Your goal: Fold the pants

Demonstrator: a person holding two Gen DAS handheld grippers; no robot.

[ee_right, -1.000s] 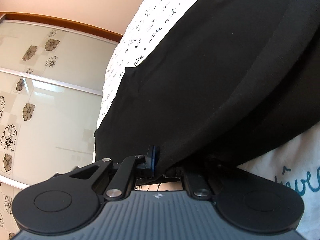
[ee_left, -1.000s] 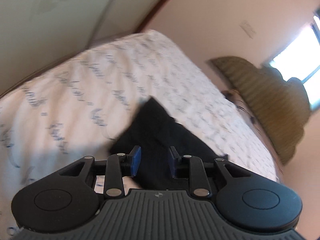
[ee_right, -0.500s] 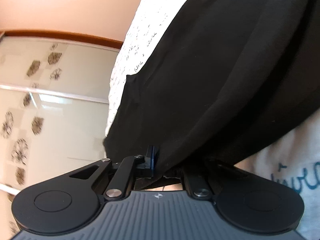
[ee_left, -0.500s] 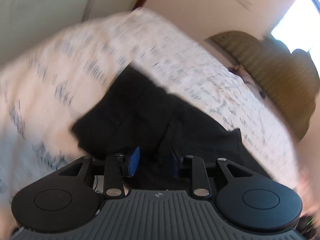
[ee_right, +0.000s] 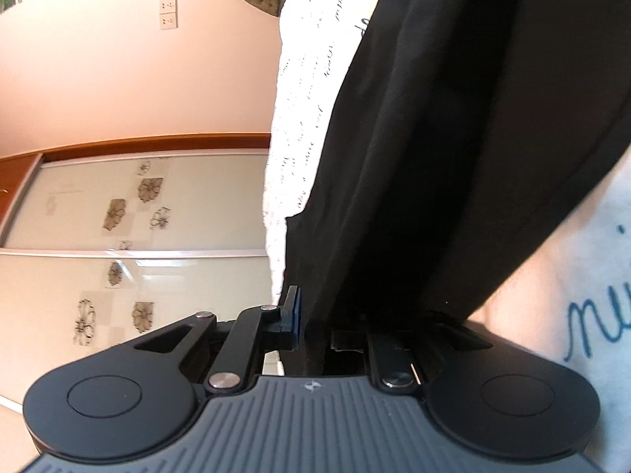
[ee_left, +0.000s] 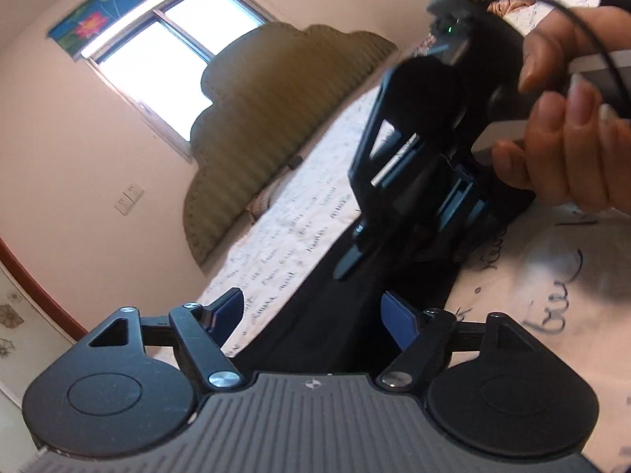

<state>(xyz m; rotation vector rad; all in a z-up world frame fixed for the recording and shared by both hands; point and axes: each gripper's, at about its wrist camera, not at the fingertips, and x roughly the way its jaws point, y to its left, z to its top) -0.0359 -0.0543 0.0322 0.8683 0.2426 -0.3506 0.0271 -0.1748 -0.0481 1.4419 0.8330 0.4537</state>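
Black soft pants (ee_right: 434, 138) pinched by right gripper (ee_right: 311, 315); left gripper (ee_left: 315, 315) spread wide, empty.

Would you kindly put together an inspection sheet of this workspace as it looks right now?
Surface: bed sheet, white with script print.
Job's things: black pants lying on the sheet.
Clutter: nothing seen.
Grippers: left gripper open, blue pads apart above the pants; right gripper shut on the pants' edge, held by a hand.
Cables: black cable looping over the hand.
Surroundings: olive headboard, window, wall sockets, floral wardrobe doors.
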